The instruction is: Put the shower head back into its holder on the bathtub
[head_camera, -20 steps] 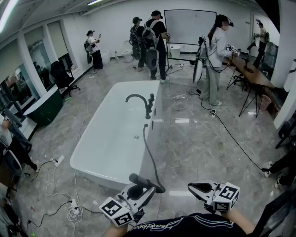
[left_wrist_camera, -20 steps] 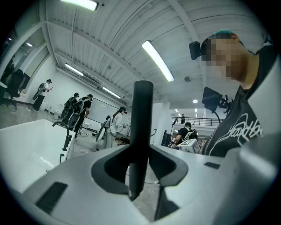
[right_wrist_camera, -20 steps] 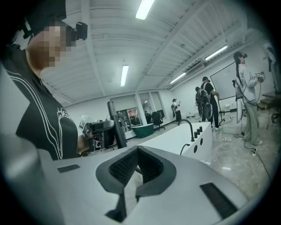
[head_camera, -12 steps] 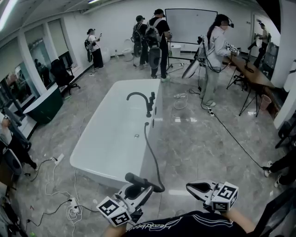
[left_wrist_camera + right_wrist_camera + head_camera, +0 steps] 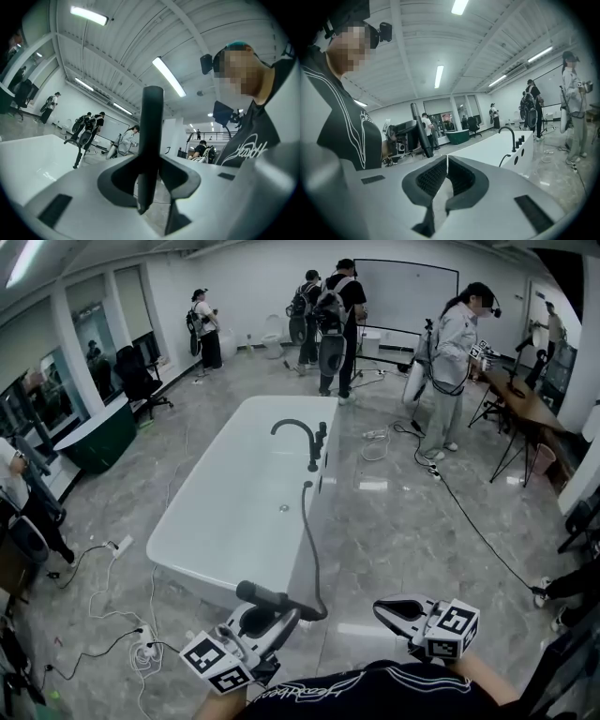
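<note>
Left gripper (image 5: pixel 272 617) at 7 o'clock: fingers (image 5: pixel 179 180) clenched on the shower head (image 5: pixel 281 600), a slim black wand lying crosswise in them, roughly mid-length, both ends sticking out. Right gripper (image 5: pixel 386 610) at 5 o'clock: fingers (image 5: pixel 426 183) closed together on nothing, just hanging over the floor (image 5: pixel 403 521). So the shower head is still well apart from the tub fittings, at the near end outside the bathtub (image 5: pixel 246 493). Handling guess: rigid, light, smooth finish so likely slippery. It could twist in the pads if levered, so a grip on the handle shaft near the middle looks right, leaving the end free to seat. The hose (image 5: pixel 314 549) runs from the wand toward 12 o'clock along the tub's right rim. It's flexible but it'll tug and spring, so expect side pull on insertion. The free right gripper could tame it. Further out at 12 o'clock: black faucet (image 5: pixel 302 432) on the right rim with small black fittings (image 5: pixel 322 437) just beside it. The holder is presumably there, but I can't tell which one it is. Several people (image 5: pixel 328 315) stand beyond the tub.
</note>
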`<state>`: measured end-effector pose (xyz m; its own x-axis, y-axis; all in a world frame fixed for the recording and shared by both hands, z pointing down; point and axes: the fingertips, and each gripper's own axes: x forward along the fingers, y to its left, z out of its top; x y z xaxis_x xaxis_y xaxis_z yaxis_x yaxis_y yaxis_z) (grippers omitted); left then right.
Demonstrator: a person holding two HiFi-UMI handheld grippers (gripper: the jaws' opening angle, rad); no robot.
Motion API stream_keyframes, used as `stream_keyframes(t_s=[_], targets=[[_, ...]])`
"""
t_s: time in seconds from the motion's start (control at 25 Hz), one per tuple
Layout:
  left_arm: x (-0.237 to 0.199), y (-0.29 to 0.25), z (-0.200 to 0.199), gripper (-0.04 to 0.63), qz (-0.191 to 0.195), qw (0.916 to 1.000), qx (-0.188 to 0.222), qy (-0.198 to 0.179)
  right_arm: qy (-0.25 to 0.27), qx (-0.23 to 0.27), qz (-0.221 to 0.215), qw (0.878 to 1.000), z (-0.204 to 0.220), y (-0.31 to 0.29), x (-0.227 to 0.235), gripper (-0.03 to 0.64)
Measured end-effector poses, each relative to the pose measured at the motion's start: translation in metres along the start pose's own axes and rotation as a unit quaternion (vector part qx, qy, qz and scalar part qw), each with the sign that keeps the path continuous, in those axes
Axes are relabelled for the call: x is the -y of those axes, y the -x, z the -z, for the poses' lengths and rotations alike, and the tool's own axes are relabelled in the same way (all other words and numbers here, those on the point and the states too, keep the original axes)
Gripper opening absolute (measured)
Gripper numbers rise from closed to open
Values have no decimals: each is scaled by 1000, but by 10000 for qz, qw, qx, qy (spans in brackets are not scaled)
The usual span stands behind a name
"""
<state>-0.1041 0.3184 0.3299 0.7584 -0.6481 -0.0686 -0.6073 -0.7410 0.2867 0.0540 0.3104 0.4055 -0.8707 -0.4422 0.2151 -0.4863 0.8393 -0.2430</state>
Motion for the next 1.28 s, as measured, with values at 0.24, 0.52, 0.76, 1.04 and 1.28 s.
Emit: stream_keyframes(t_s=[0.24, 0.52, 0.76, 1.04, 1.28], targets=[[-9, 31, -25, 132, -217, 9989, 393, 124, 88, -267, -215, 9994, 10, -16, -15, 15], [-24, 43, -58, 132, -428, 9966, 710, -8, -43, -313, -482, 9983, 18, -38, -4, 17], [-37, 35, -84, 132, -379, 9957, 848, -41, -26, -477, -877, 9950, 24, -80, 22, 53], [-64, 12, -120, 132, -383, 9940, 1016, 127, 476, -971, -1242, 9863, 48, -157, 76, 159], [-85, -21, -163, 132, -188, 9925, 1207, 30, 844, -1620, -1457, 9723, 92, -228, 130, 189]])
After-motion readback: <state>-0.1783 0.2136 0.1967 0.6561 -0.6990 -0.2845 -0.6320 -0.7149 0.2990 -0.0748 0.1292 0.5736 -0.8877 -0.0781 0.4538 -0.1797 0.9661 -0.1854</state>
